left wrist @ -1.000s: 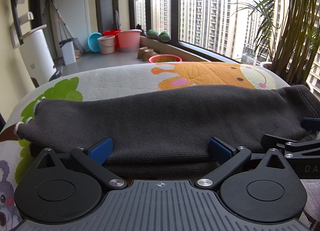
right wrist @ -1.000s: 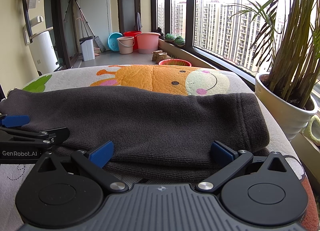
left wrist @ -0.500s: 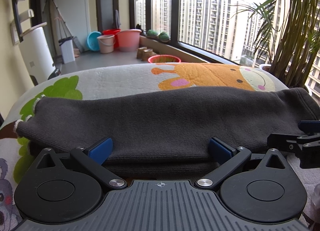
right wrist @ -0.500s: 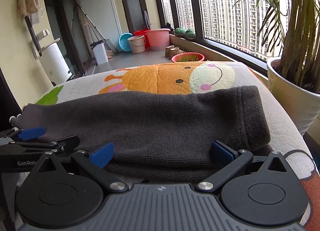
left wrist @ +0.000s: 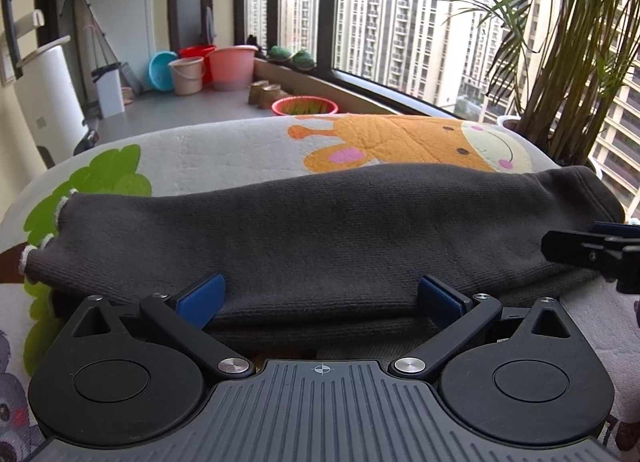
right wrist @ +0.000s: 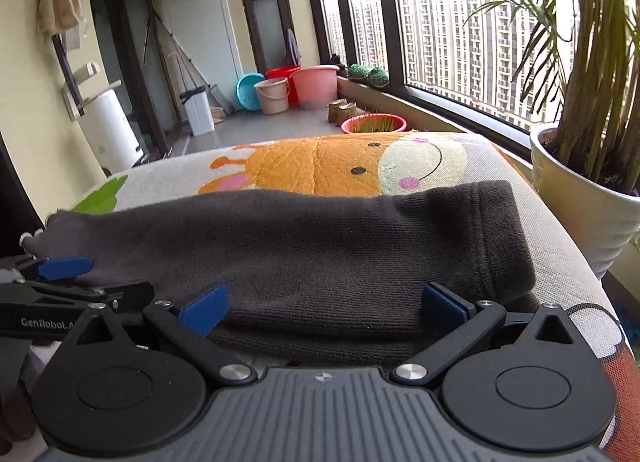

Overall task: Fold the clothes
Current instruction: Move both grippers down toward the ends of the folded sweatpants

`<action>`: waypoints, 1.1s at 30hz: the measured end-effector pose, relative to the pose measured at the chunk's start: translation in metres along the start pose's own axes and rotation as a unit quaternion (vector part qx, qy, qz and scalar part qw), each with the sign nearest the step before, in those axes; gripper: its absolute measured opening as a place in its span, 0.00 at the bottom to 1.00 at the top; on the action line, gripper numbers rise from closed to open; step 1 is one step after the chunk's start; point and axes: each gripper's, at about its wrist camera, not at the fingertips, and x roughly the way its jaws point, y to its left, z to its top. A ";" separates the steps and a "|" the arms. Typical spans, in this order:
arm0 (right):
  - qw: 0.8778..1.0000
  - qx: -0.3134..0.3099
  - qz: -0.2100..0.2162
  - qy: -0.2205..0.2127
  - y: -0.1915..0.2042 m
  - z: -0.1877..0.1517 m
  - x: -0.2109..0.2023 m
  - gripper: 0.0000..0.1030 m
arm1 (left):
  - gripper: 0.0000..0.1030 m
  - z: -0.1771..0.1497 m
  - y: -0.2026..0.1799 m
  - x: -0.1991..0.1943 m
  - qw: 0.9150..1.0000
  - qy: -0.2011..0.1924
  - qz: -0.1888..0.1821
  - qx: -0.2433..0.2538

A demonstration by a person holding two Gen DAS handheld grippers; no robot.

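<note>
We judged ourselves between folds: the dark garment lay as a long folded band across the cartoon mat on the desk, and next called for gripping its near edge. Our left gripper and right gripper sat low at that edge, jaws apart, nothing held.

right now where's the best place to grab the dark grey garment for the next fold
Probably at its two short ends. The dark grey garment lies as a long flat folded strip across the giraffe mat. Bring the left gripper in at the left end and the right gripper at the right end, jaws low, pinching all layers.
</note>
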 end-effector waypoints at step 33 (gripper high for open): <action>0.995 0.087 0.042 -0.030 -0.016 -0.005 0.012 0.81 | 1.00 -0.004 0.027 -0.022 0.997 -0.022 -0.024 -0.074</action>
